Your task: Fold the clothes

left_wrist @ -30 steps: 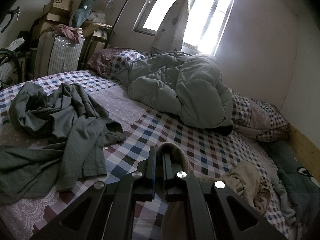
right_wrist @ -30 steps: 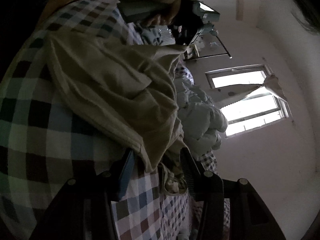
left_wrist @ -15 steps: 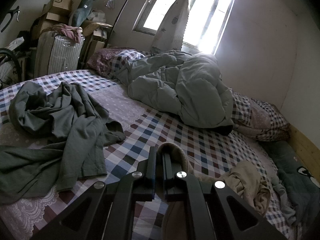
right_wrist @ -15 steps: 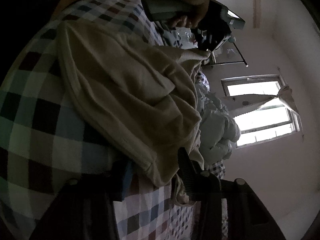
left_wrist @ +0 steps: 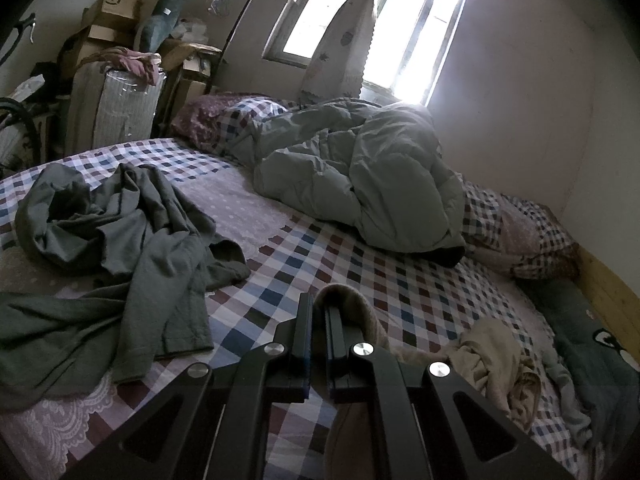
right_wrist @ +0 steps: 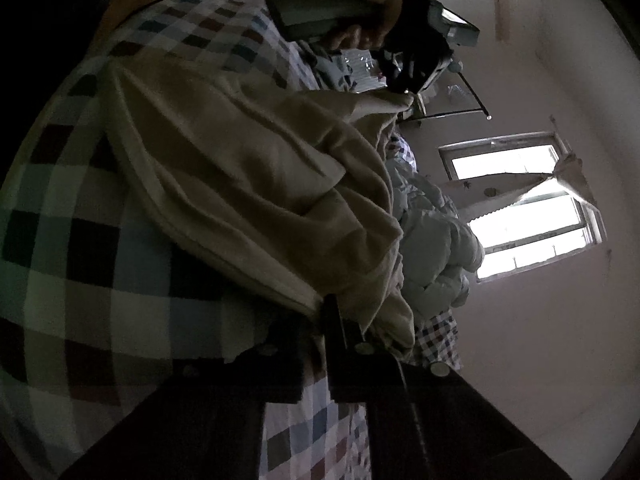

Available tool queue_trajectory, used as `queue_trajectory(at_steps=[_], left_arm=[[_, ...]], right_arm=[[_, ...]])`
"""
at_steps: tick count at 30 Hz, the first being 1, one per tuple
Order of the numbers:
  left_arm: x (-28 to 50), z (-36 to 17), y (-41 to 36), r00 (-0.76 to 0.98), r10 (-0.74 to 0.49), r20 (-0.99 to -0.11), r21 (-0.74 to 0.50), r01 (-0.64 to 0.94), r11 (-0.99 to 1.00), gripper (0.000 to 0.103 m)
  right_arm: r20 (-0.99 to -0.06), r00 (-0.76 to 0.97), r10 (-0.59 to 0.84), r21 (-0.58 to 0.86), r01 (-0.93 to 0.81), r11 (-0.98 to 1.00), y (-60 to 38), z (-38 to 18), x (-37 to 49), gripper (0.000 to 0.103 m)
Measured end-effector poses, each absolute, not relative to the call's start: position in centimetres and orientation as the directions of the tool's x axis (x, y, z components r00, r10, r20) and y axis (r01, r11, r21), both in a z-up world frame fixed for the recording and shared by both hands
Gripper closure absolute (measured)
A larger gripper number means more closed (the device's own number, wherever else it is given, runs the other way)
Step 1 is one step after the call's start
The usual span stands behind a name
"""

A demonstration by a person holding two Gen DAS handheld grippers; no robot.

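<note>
Beige fleece garment, soft and floppy on the bed: left claw pinches one hem corner, right claw has just clamped another. Edges grip best.

Two grippers: the left gripper and the right gripper. Two loose garments lie on one bed: one beige garment near right and one grey-green garment at left. One pale quilt lies far back. One window, one curtain, one suitcase far left.
</note>
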State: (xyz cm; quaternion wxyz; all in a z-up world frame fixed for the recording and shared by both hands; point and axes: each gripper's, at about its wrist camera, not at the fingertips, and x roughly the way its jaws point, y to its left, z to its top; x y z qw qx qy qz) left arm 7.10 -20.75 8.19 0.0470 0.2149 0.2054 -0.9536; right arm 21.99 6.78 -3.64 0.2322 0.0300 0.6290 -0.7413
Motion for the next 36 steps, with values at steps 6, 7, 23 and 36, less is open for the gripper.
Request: queue_trajectory(at_steps=[6,7,23,36], left_arm=[[7.2,8.2,-20.9,-0.902,0.015,-0.432,-0.373,0.163,-0.913,0.099],[7.2,8.2,-21.0,-0.901,0.019,-0.432,-0.371,0.158,-0.915,0.099],[6.7,6.9,-19.1,-0.845,0.118,-0.522,-0.249,0.018,-0.968,0.099],[6.8,4.9,-17.7,-0.774,0.154,-0.615,-0.145,-0.081,-0.986,0.059]], right_arm=[[-0.379,-0.886,-0.267,-0.847,0.449,-0.285,7.1,-0.3,21.1,0.098],[-0.385,-0.886,-0.257,-0.829,0.455,-0.326,7.2,0.4,20.8,0.098],[-0.321,-0.947,-0.008,-0.228,0.086,-0.97,20.2,16.2,13.6,0.099],[-0.41,-0.911,0.05,-0.167,0.021,-0.986,24.3,12.3,11.5,0.099]])
